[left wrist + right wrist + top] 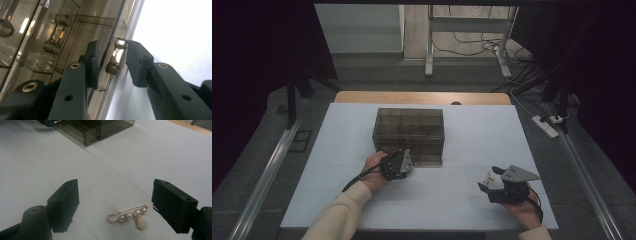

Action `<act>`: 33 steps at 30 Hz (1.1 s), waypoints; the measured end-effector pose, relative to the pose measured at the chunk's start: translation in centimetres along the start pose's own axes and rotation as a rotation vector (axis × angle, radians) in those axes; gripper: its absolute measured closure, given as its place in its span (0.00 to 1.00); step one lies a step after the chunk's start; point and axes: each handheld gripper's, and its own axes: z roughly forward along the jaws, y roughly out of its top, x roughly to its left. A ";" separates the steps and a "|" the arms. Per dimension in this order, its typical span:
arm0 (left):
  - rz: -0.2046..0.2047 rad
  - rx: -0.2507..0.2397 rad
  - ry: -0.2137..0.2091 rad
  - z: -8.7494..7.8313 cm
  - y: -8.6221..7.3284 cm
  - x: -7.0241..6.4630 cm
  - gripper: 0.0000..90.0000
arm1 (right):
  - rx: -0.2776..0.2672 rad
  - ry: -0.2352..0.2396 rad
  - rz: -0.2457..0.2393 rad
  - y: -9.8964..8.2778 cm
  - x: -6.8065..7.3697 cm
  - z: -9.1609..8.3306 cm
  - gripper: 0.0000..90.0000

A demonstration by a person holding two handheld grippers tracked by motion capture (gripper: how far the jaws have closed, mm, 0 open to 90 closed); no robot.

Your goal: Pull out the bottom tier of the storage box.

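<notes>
I have the left claw (110, 60) up against the front of the box (409, 131), a smoky see-through organiser with small drawers, standing near the middle of the tabletop (472, 130). In the left gripper view its jaws stand released on either side of a drawer handle (116, 55), a short shiny bar; the pads are close but I see a gap at each side, so nothing is pinched yet. I put them astride the bar so that 1 squeeze gives me a hold to pull the drawer out.

The right claw (115, 207) waits well apart from the box, low over the near right part of the tabletop. Its jaws are spread wide, and between them lies the brooch (130, 217), a gold pin with pearls and a beaded drop, flat on the white surface and untouched. I keep it framed like that so I can close on it once a drawer is open.

My judgement: the drawer comes first, since the brooch has nowhere to go until then. The thin pin lying flat may be awkward to lift.
</notes>
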 end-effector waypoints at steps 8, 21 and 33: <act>0.005 0.001 -0.006 -0.1 0.0 -0.2 0.71 | -0.001 0.000 -0.001 0.0 0.0 0.0 0.23; 0.011 0.004 -0.015 -0.3 0.0 -0.4 0.71 | 0.000 -0.001 -0.002 0.0 0.0 0.0 0.23; 0.009 0.000 -0.023 -0.5 -0.1 -0.5 0.71 | -0.001 -0.001 -0.003 0.0 0.0 0.0 0.23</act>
